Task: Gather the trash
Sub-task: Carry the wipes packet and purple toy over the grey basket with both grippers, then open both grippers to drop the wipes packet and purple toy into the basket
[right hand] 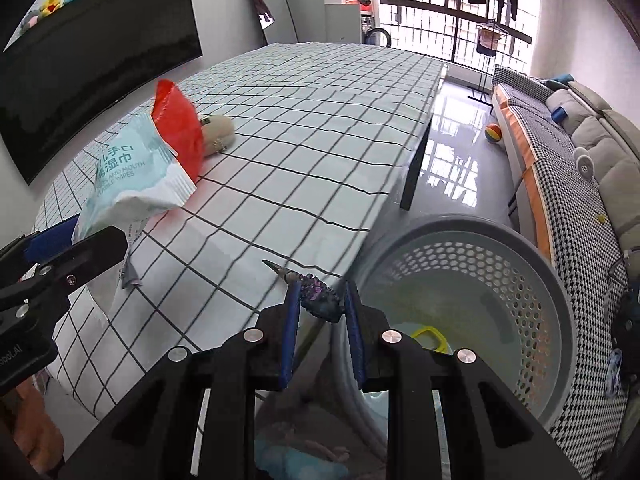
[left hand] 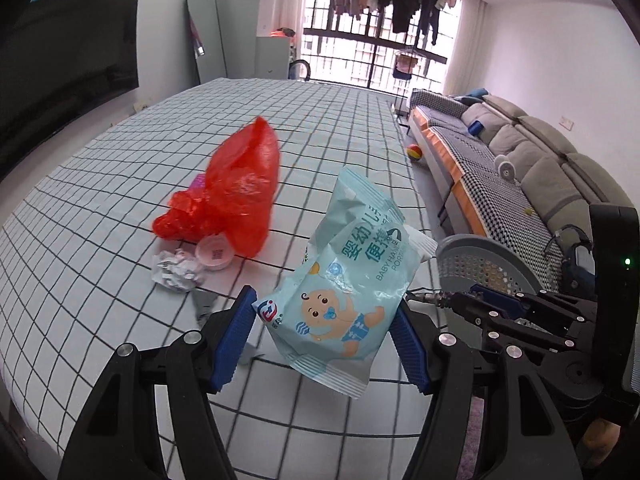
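Note:
My left gripper (left hand: 326, 312) is shut on a light blue baby wipes packet (left hand: 348, 288) and holds it above the checked table. The packet also shows in the right wrist view (right hand: 132, 176). My right gripper (right hand: 320, 296) is shut on a small dark purple knobbly object with a metal tip (right hand: 318, 300), held at the table edge beside the grey perforated basket (right hand: 532, 276). The basket shows at the right in the left wrist view (left hand: 480, 264). On the table lie a red plastic bag (left hand: 236, 188), a crumpled white paper (left hand: 176, 272) and a small pink cup (left hand: 214, 254).
The checked tablecloth (left hand: 120, 184) covers a long table. A yellow item (right hand: 430, 338) lies in the basket. A beige oval object (right hand: 218, 132) sits behind the red bag. A sofa (left hand: 520, 152) stands to the right, a ball (left hand: 415, 152) on the floor.

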A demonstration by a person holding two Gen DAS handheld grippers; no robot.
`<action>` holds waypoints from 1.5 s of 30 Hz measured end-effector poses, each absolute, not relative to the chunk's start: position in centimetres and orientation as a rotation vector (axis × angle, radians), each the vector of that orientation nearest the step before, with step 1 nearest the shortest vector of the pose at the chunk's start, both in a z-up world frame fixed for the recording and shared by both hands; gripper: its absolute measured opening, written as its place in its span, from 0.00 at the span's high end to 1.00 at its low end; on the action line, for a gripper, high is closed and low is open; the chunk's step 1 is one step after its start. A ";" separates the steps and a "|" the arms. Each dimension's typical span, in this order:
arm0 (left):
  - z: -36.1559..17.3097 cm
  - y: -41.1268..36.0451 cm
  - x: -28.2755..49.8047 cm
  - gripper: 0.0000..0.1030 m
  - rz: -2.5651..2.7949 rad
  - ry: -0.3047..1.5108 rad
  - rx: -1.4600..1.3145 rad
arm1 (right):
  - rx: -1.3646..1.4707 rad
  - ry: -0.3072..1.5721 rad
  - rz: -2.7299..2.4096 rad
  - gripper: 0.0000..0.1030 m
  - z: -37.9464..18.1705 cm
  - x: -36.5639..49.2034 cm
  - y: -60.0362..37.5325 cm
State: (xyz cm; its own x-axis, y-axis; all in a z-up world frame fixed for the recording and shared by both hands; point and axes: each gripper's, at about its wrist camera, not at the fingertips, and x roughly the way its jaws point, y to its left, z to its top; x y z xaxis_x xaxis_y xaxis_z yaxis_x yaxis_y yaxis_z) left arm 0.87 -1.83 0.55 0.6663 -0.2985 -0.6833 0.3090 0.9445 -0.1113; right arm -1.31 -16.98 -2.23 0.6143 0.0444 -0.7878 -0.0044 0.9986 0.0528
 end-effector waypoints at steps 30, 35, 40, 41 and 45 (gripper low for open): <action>-4.9 -20.6 1.2 0.38 -0.579 0.952 0.229 | 0.238 0.996 -0.228 0.79 -7.0 -6.8 -33.6; -5.1 -20.8 1.3 0.35 -0.573 0.951 0.241 | 0.257 0.990 -0.234 0.79 -7.1 -6.8 -34.3; -5.3 -20.5 1.4 0.31 -0.563 0.958 0.236 | 0.258 0.952 -0.249 0.57 -6.6 -7.2 -34.5; -5.4 -20.6 1.4 0.31 -0.561 0.960 0.232 | 0.260 0.951 -0.251 0.57 -6.5 -7.2 -34.6; -5.2 -20.2 1.4 0.30 -0.553 0.955 0.223 | 0.268 0.956 -0.251 0.57 -6.5 -7.3 -34.6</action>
State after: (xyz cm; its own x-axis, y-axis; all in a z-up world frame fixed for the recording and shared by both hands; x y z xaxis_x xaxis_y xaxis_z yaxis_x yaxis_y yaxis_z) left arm 1.44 -20.25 -5.22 0.4526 -0.3479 -0.8210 0.5393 0.8401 -0.0587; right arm -7.25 -34.55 -6.55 0.5529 -0.0924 -0.8281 0.3270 0.9382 0.1136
